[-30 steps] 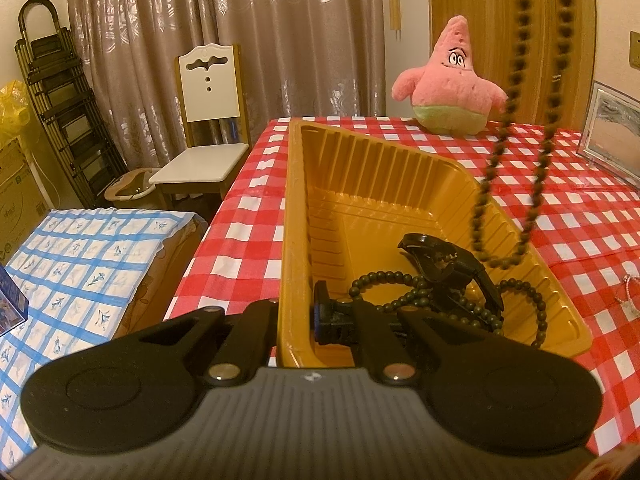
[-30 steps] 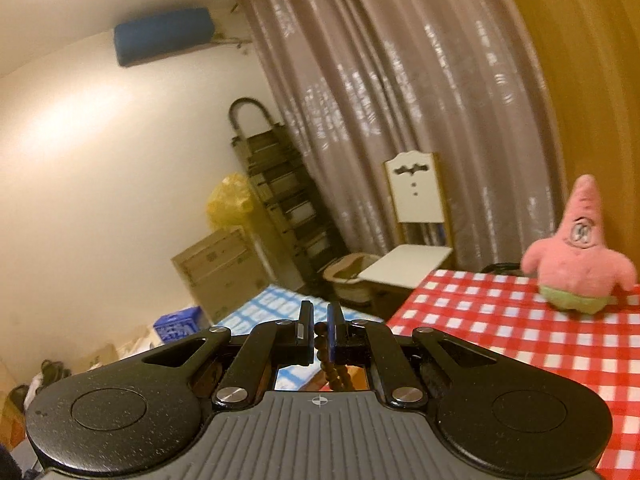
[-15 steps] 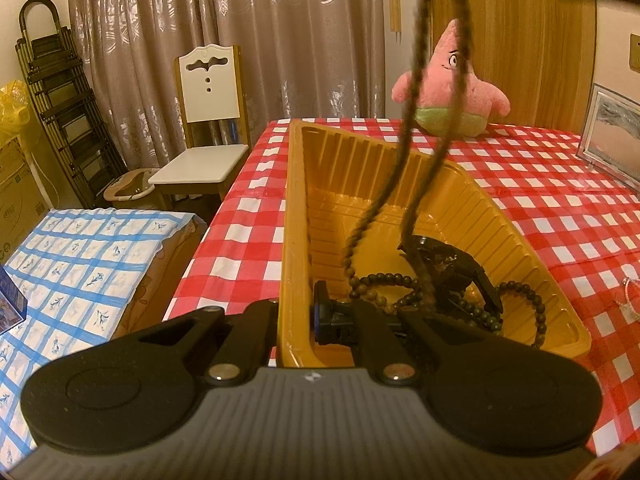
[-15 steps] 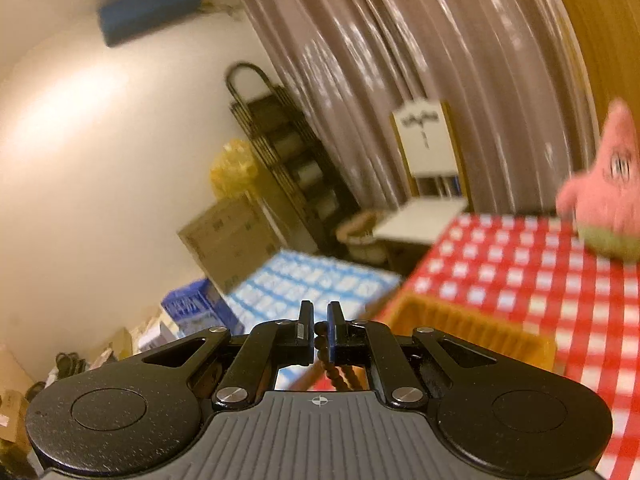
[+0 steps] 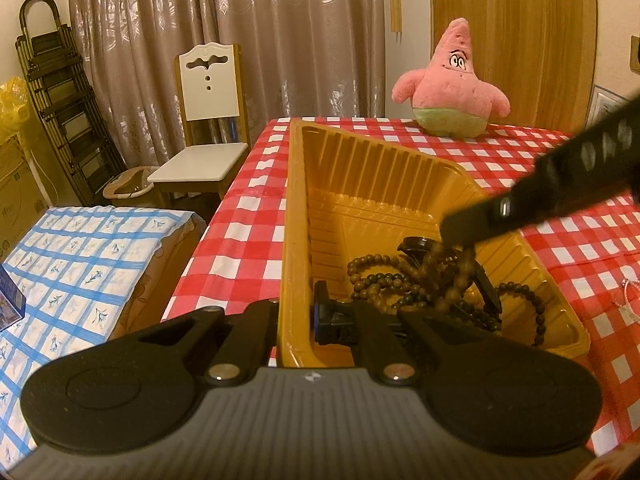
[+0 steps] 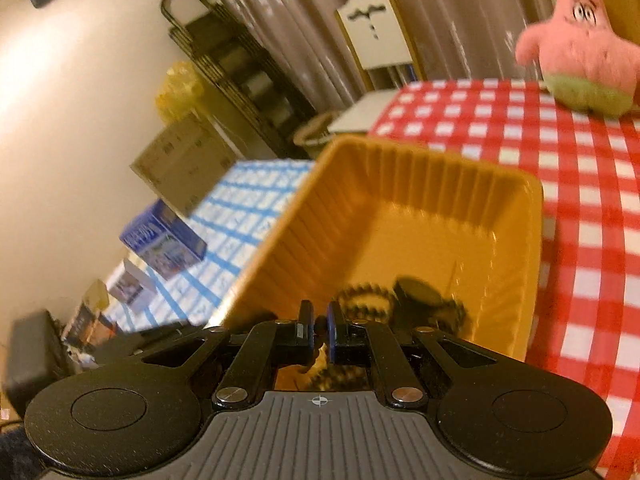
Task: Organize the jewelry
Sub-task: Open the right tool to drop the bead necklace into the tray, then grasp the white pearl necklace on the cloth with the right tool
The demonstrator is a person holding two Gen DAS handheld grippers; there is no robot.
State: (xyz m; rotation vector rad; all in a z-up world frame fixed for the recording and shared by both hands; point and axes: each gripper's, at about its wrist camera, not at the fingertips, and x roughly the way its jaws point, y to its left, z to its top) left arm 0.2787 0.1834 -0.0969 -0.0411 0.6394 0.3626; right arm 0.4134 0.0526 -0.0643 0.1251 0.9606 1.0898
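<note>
An orange plastic tray [image 5: 296, 216] lies on the red-checked table. My left gripper [image 5: 298, 320] is shut on the tray's near rim. Dark bead necklaces [image 5: 376, 280] and a black clip [image 5: 416, 245] lie in the tray's near end. My right gripper [image 6: 318, 322] is shut on a brown bead necklace [image 5: 456, 280], which hangs from it down into the tray over the pile. In the left wrist view the right gripper [image 5: 452, 236] reaches in from the right, low over the tray [image 6: 400, 216].
A pink star plush [image 5: 452, 84] sits at the table's far edge. A thin chain [image 5: 628, 300] lies on the cloth right of the tray. A white chair [image 5: 208, 128] and a blue-checked surface [image 5: 80, 256] stand left of the table.
My right gripper has come down from high above the table to just over the tray, lowering the bead necklace onto the pile. My left gripper has kept hold of the rim.
</note>
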